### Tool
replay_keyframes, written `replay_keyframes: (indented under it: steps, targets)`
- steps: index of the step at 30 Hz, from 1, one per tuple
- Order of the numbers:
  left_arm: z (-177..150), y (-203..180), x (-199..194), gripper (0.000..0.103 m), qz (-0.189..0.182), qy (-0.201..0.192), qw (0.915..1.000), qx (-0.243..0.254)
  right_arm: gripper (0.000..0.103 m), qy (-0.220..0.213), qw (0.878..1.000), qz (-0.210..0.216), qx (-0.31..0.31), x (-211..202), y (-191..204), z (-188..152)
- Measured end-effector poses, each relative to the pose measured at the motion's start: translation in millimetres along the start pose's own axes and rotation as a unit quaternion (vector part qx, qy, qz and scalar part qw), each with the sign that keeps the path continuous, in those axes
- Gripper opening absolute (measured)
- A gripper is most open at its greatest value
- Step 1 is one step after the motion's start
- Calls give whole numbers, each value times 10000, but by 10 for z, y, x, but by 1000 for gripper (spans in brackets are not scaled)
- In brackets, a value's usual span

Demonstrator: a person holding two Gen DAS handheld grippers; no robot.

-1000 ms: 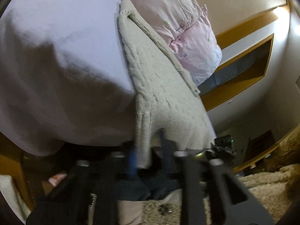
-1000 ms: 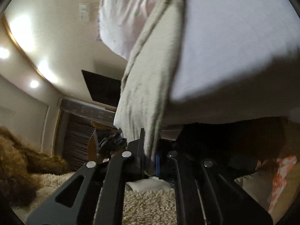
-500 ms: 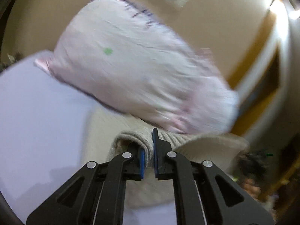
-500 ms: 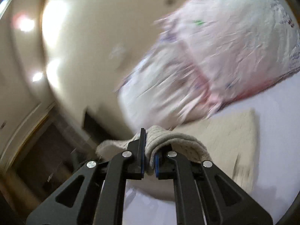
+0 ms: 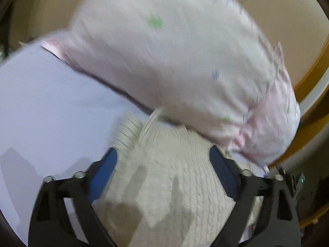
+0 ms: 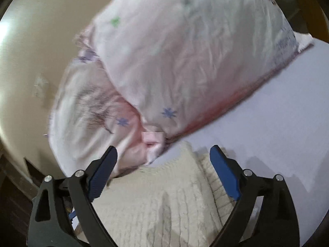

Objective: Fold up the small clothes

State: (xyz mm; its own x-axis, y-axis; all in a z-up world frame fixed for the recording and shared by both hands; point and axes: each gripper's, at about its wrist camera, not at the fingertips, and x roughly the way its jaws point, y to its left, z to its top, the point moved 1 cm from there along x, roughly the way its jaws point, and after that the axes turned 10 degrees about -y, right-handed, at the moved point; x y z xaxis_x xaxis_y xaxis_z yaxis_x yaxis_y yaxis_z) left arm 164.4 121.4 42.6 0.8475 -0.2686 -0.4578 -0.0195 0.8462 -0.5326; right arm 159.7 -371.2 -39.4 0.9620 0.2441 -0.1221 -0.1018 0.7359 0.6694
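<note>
A cream cable-knit sweater (image 5: 172, 177) lies folded on the white bed sheet (image 5: 51, 107), its far edge close to the pillows. My left gripper (image 5: 163, 156) is open, its blue pads spread wide above the sweater and holding nothing. In the right wrist view the same sweater (image 6: 162, 203) lies below my right gripper (image 6: 163, 154), which is also open and empty. Both views are motion-blurred.
A pale pink flowered pillow (image 5: 185, 57) lies just beyond the sweater, and shows in the right wrist view (image 6: 185, 57) with a second pillow (image 6: 88, 123) beside it. A beige wall (image 6: 26, 41) is behind. Wooden trim (image 5: 312, 86) is at the right.
Both grippers carried the sweater's hem up over the bed toward the pillows, then opened and let it go. The sweater now lies doubled over on the sheet.
</note>
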Motion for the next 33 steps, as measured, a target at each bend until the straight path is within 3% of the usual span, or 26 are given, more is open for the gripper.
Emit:
replay_keyframes:
  steps: [1, 5, 7, 9, 12, 13, 14, 16, 17, 21, 23, 25, 27, 28, 30, 33]
  targets:
    - [10, 39, -37, 91, 19, -3, 10000, 20, 92, 51, 10000, 14, -69, 10, -13, -29]
    - [-169, 388, -19, 64, 236, 651, 9974, -189, 92, 324, 9994, 71, 55, 103, -95, -128]
    - [-277, 509, -6, 57, 161, 868, 9953, -390, 92, 356, 9993, 115, 32, 114, -92, -161]
    - [-391, 535, 18, 54, -34, 928, 9940, -579, 92, 359, 9992, 189, 4, 140, -66, -142]
    - [-460, 436, -2, 54, -11, 824, 9958, -386, 92, 392, 9988, 297, 27, 32, -73, -99]
    - [-467, 417, 0, 45, -2, 808, 9960, -382, 92, 405, 9986, 325, 44, 22, -74, -93]
    - [-507, 416, 30, 21, -32, 923, 9946, -483, 92, 427, 9984, 375, 74, 26, -69, -88]
    - [-559, 424, 49, 19, -77, 965, 9924, -754, 92, 432, 9980, 455, 112, 8, -63, -71]
    - [-542, 376, 29, 17, -142, 933, 9923, -805, 92, 407, 9977, 516, 139, -17, -61, -48]
    - [-329, -155, -129, 16, -1181, 601, 9854, -1073, 92, 122, 9971, 704, 247, -186, -98, 123]
    - [-259, -654, -114, 16, -1875, 528, 9756, -1015, 92, -96, 9972, 692, 277, -289, -168, 245]
    - [-303, -1170, 22, 15, -2550, 651, 9601, -949, 92, -307, 9978, 547, 220, -393, -271, 346]
    - [-514, -1753, 336, 16, -3217, 1113, 9355, -949, 92, -502, 9985, 167, 167, -482, -433, 449]
    - [-681, -2017, 534, 16, -3392, 1401, 9257, -915, 92, -525, 9983, 42, 231, -500, -518, 486]
    - [-1141, -2524, 1029, 17, -3478, 2346, 9047, -747, 92, -415, 9975, -17, 570, -498, -719, 541]
    - [-1525, -2772, 1333, 17, -3323, 2998, 8920, -630, 92, 6, 9970, -151, 765, -411, -866, 556]
